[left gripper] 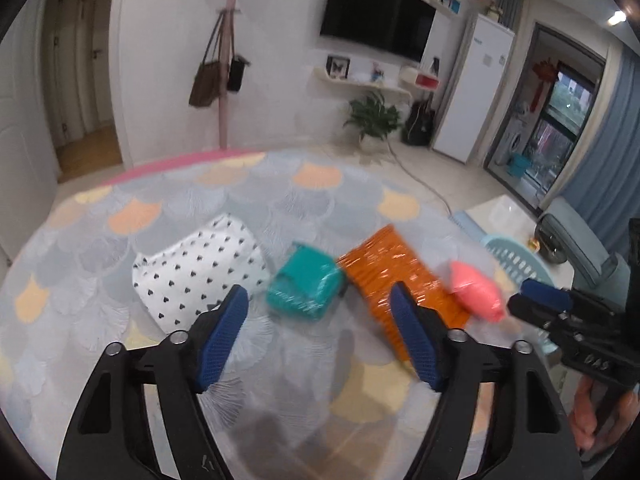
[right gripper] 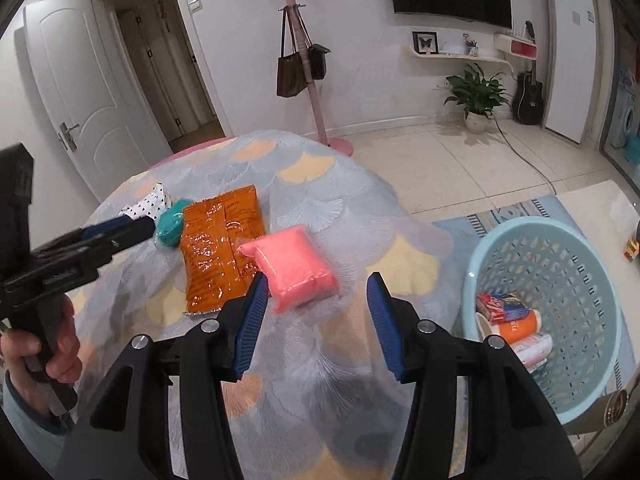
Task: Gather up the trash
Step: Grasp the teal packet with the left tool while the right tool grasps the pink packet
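On the round table lie a white dotted pouch (left gripper: pixel 200 272), a teal packet (left gripper: pixel 306 286), an orange foil packet (left gripper: pixel 392 276) and a pink packet (left gripper: pixel 476 292). My left gripper (left gripper: pixel 318 320) is open and empty, just short of the teal packet. My right gripper (right gripper: pixel 316 304) is open and empty, its fingertips on either side of the near end of the pink packet (right gripper: pixel 298 270). The orange packet (right gripper: pixel 218 248), the teal packet (right gripper: pixel 172 228) and the dotted pouch (right gripper: pixel 146 206) lie to the left of it. The right gripper shows at the right edge of the left wrist view (left gripper: pixel 532 300).
A light blue laundry basket (right gripper: pixel 592 280) stands on the floor right of the table, holding a box and cups. A coat stand with bags (right gripper: pixel 304 60), a potted plant (right gripper: pixel 476 96), a guitar and a white fridge stand along the far wall.
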`<state>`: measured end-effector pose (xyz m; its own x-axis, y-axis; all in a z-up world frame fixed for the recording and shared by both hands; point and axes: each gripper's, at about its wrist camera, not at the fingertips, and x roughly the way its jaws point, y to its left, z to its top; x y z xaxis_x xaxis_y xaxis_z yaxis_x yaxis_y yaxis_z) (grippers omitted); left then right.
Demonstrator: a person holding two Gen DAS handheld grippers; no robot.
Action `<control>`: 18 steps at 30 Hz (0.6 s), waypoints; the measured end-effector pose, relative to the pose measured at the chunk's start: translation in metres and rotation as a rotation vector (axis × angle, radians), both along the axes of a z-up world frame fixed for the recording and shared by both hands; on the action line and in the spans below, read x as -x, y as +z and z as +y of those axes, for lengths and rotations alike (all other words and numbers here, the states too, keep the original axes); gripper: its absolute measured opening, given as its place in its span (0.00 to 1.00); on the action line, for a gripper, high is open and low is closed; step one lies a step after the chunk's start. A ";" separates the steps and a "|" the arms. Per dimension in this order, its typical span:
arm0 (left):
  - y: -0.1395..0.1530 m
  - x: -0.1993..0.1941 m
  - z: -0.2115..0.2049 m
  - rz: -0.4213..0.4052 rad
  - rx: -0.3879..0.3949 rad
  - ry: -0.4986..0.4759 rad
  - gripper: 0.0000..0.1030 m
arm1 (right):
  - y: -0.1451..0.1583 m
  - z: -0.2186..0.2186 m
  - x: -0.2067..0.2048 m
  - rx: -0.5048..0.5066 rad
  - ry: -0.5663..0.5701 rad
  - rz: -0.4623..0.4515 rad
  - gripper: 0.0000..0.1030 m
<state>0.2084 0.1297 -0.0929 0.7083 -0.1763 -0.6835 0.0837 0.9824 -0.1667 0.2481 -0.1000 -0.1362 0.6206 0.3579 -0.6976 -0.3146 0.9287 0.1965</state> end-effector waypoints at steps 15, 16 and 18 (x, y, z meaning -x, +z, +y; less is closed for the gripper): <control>-0.024 -0.032 -0.003 0.049 -0.060 -0.039 0.64 | -0.010 0.007 -0.022 0.049 0.031 0.014 0.68; -0.024 -0.032 -0.003 0.046 -0.057 -0.045 0.57 | -0.012 0.008 -0.023 0.049 0.034 0.025 0.68; -0.025 -0.027 -0.003 0.042 -0.043 -0.054 0.48 | -0.014 0.009 -0.025 0.045 0.047 0.039 0.68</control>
<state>0.2353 0.1264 -0.1174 0.6690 -0.1834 -0.7203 0.1302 0.9830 -0.1293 0.2733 -0.0913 -0.1503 0.5762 0.3537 -0.7368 -0.3506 0.9213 0.1681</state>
